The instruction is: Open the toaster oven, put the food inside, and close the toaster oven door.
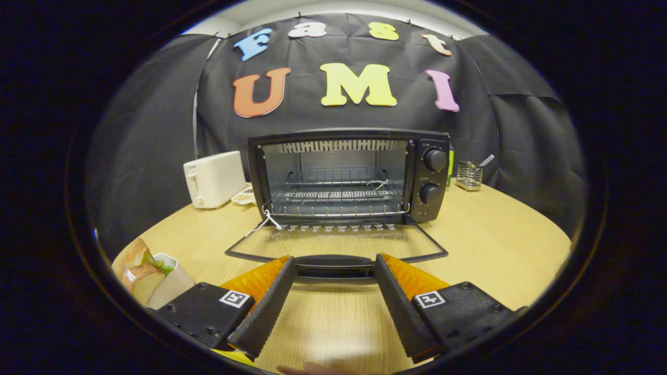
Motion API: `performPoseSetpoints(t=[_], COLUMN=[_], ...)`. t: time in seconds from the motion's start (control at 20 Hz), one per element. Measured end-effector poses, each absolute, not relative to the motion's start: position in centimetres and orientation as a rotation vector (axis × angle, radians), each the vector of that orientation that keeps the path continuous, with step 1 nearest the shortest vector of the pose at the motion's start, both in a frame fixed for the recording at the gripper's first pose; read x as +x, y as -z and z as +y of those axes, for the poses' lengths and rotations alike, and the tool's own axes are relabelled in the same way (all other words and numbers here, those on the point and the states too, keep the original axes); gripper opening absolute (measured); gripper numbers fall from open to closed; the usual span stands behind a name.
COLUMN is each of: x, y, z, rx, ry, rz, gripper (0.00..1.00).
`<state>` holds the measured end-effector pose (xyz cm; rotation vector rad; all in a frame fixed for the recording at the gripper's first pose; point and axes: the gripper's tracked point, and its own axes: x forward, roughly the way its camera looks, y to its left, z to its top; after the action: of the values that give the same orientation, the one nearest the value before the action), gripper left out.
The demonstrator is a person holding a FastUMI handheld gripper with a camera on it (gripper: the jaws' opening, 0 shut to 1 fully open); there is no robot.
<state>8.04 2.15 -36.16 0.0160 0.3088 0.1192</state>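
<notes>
Beside open hand-held gripper [333, 271], wrapped sandwich [141, 271].

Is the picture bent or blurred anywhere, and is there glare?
Gripper view: the fisheye lens bends the table edge into a curve; the toaster oven is sharp; the open claw near its door handle looks stretched; a soft glare lies on the table between the fingers.
</notes>
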Motion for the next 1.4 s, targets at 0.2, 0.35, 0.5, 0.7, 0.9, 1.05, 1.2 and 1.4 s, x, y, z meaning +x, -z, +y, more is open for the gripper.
performPoseSetpoints(t=[0.2,0.35,0.5,0.7,0.9,1.05,1.2,1.4], x=[8.0,7.6,6.9,4.3,1.4,0.0,-1.5,-2.3], y=[37.2,37.6,37.1,35.7,32.9,31.8,30.7,30.1], z=[2.1,2.4,1.6,2.8,5.5,7.4,10.1,12.9], rx=[-0.021,-0.01,0.01,-0.012,0.007,0.053,0.116,0.172], ry=[-0.097,-0.113,-0.089,-0.126,-0.222,-0.296,-0.431,-0.58], rz=[0.374,0.399,0.403,0.433,0.42,0.467,0.549,0.675], gripper=[1.0,1.0,1.0,0.98,0.98,0.98,0.98,0.94])
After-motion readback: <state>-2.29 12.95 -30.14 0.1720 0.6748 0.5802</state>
